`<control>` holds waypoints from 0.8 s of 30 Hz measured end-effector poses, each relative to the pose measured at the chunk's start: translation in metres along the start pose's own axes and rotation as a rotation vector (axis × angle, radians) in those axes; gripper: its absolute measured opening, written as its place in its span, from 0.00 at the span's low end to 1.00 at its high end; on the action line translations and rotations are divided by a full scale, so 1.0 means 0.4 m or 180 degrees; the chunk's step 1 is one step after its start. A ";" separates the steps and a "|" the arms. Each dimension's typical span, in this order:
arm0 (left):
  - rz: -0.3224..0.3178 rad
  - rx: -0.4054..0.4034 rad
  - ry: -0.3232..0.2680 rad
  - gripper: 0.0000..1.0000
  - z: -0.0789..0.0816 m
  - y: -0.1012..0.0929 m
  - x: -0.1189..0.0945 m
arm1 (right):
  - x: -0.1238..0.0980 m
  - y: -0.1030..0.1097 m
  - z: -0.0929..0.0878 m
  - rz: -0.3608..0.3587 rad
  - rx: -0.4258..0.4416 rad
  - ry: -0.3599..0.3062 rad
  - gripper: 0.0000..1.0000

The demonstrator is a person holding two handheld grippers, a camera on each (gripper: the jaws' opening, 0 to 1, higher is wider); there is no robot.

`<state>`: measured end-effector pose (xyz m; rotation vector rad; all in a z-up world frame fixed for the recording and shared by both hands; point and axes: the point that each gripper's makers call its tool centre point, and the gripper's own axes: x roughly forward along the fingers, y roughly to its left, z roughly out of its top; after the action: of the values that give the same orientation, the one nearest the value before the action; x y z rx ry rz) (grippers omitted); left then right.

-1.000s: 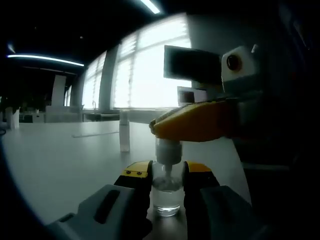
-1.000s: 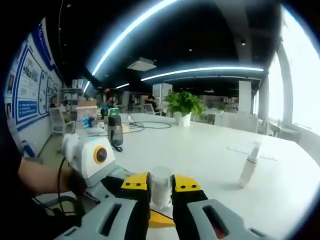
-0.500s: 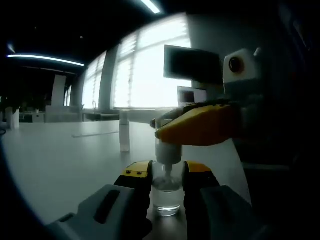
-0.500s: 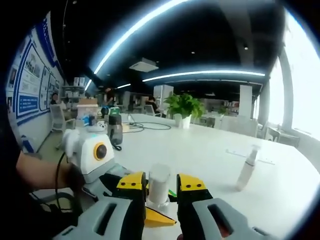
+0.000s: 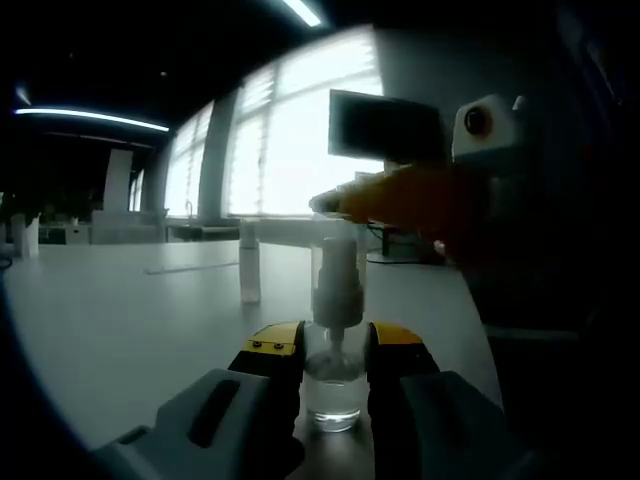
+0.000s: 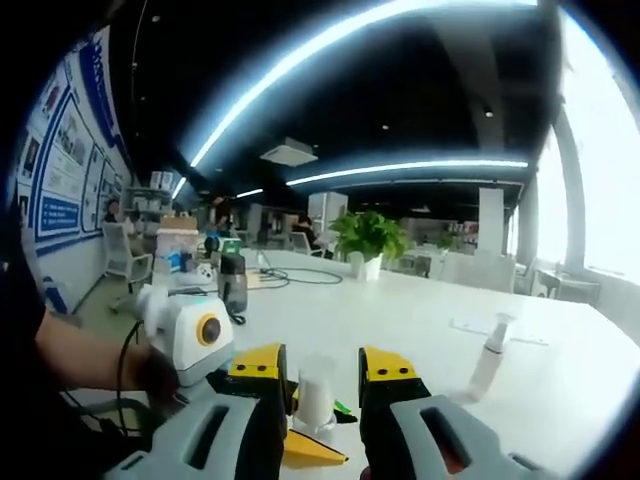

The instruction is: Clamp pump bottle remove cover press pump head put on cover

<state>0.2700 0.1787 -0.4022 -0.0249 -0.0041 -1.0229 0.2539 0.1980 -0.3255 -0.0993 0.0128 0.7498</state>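
A clear pump bottle stands upright on a pale worktop, pinched at its lower body between the yellow-tipped jaws of the left tool, its white pump head rising bare above them. The right tool, seen in its own view, has its jaws parted a little around a translucent cover; whether they actually grip it cannot be told. From the left gripper view that tool hangs blurred just above the pump head. The cover appears to be coming off, and a clean job would seem to call for a straight lift along the bottle's axis while the left tool holds firm, so the bottle neither tips nor slides. A second slim bottle stands well apart on the worktop, in a large office with bright windows, ceiling light strips, a potted plant and wall posters
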 end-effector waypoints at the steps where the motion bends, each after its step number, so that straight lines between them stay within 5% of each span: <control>1: 0.0002 -0.0001 0.0001 0.16 0.000 0.000 0.000 | -0.002 0.000 0.002 -0.0004 -0.0007 -0.0004 0.23; 17: 0.0049 0.0004 0.0007 0.16 0.000 0.009 0.001 | -0.072 -0.077 0.048 -0.0280 -0.0020 -0.0227 0.22; 24: 0.0084 0.0010 0.0017 0.16 -0.001 0.013 0.000 | -0.103 -0.115 0.026 -0.0398 0.0090 -0.0244 0.22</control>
<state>0.2744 0.1812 -0.4028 -0.0192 -0.0004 -0.9966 0.2549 0.1376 -0.3092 -0.0440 -0.0554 0.6279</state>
